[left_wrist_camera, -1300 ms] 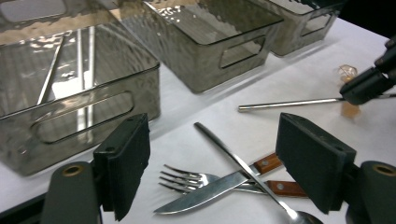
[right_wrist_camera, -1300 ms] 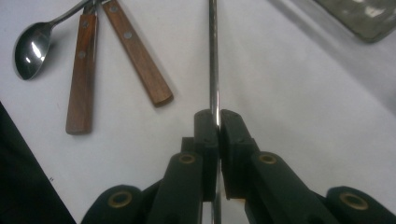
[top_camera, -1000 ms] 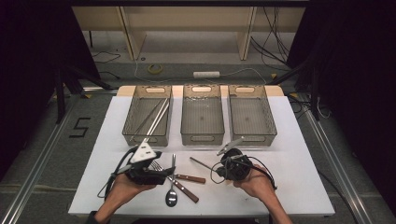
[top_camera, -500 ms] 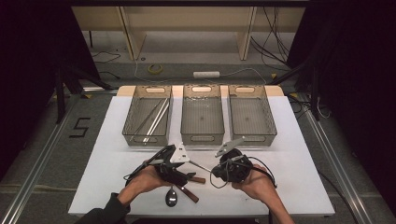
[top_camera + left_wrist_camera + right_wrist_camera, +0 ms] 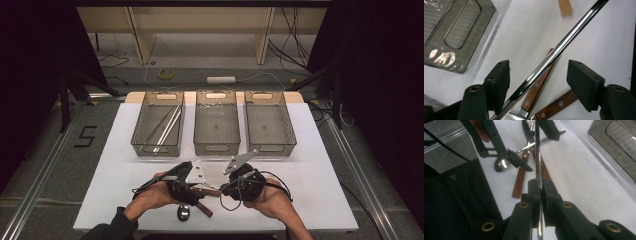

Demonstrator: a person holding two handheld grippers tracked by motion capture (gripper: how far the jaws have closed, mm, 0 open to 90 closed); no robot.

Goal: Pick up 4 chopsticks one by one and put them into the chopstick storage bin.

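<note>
A thin shiny metal rod point(image 5: 537, 152) is clamped between the jaws of my right gripper point(image 5: 540, 183), which is shut on it and holds it just above the table. The rod's far end runs between the jaws of my left gripper point(image 5: 537, 68). Those jaws have just been closing, with the rod point(image 5: 571, 32) crossing the gap diagonally, but the pads stand apart from it. In the high view the left gripper point(image 5: 192, 186) and right gripper point(image 5: 231, 189) face each other near the table's front edge.
Two wooden-handled knives point(image 5: 536, 87) and a spoon point(image 5: 183, 212) lie under and beside the grippers. Three grey bins stand in a row behind: the left bin point(image 5: 142, 150) holds similar metal rods point(image 5: 165, 125); the middle bin point(image 5: 216, 148) and right bin point(image 5: 270, 147) look empty.
My left gripper has moved right, up to the right gripper, and its jaws now straddle the rod. The right gripper has lifted slightly, still holding the rod.
</note>
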